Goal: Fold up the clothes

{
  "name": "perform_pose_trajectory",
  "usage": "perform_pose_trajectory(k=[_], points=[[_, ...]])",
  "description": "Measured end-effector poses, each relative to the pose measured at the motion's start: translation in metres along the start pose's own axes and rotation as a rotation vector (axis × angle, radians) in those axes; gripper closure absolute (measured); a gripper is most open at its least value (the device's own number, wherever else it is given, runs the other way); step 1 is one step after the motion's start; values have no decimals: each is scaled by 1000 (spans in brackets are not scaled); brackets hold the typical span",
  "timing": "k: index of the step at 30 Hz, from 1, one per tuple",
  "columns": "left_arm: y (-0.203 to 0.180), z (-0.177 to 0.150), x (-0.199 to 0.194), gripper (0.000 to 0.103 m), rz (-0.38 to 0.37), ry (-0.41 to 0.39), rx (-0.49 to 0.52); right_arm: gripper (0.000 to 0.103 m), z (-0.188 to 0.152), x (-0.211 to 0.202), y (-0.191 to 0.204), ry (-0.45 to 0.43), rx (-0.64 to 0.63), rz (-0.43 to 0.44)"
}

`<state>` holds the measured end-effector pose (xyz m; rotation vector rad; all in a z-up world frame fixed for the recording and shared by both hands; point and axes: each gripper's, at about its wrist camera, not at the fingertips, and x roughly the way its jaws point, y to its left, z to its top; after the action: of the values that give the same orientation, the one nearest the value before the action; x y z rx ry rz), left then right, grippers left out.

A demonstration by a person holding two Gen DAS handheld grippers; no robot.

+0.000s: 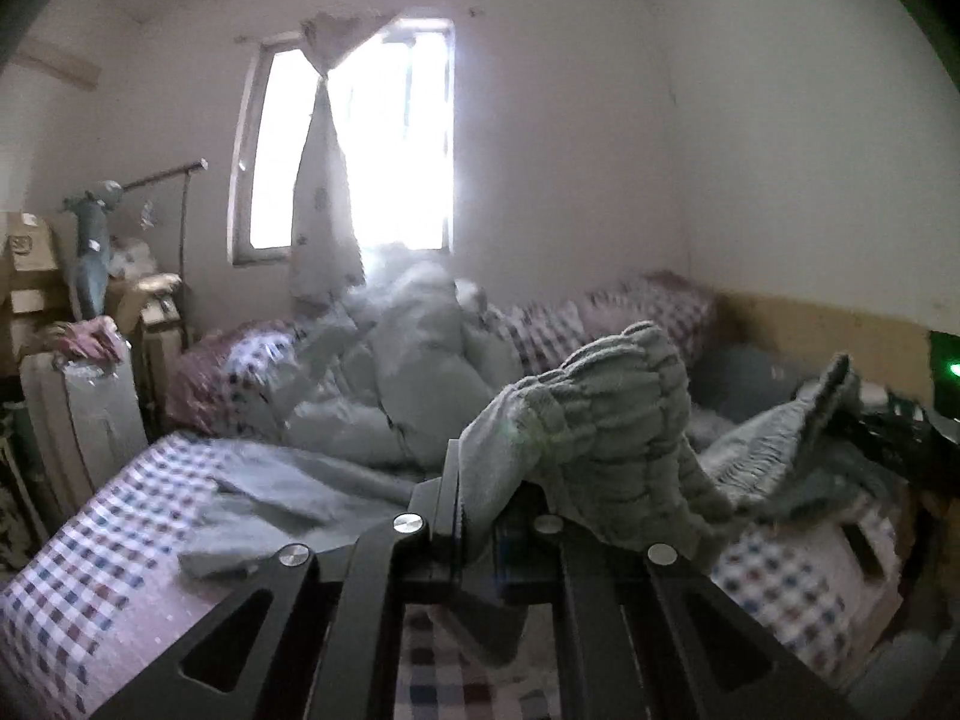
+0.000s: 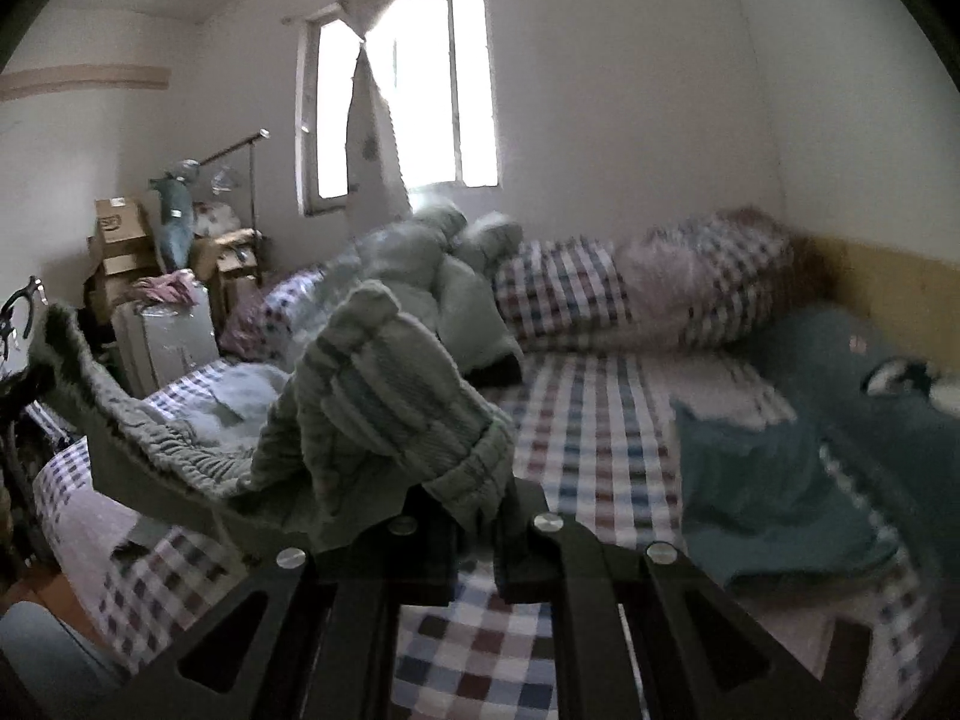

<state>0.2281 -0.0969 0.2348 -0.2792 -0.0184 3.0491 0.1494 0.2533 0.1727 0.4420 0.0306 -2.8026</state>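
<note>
A grey-green ribbed knit garment hangs between my two grippers above the checked bed. My left gripper is shut on one bunched end of it. My right gripper is shut on the other bunched end. The stretch of garment between them sags to the right in the left wrist view and to the left in the right wrist view. The other gripper shows as a dark shape at each frame's edge.
The bed has a checked sheet. A pale quilt is heaped at its head with checked pillows. Light blue clothing and a teal cloth lie on the bed. Boxes and a radiator stand left.
</note>
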Motion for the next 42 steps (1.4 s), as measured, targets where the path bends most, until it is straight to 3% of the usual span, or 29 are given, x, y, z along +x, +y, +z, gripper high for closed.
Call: perform_pose_trajectory(k=[8, 13, 20, 31, 39, 42], points=[[24, 100, -57, 98, -20, -175, -95, 97, 96, -76, 35, -178, -85, 19], [32, 172, -101, 98, -81, -268, -128, 97, 163, -127, 46, -293, -102, 30], [20, 267, -146, 98, -269, -323, -171, 97, 265, -186, 36, -409, -102, -15], [-70, 374, -182, 99, -554, -359, -146, 97, 421, -266, 5, -474, -217, -268], [-119, 448, -179, 99, -728, -393, -219, 97, 533, -312, -8, -463, -345, -511], [-120, 460, -169, 99, -760, -391, -266, 97, 573, -318, -9, -455, -394, -614]])
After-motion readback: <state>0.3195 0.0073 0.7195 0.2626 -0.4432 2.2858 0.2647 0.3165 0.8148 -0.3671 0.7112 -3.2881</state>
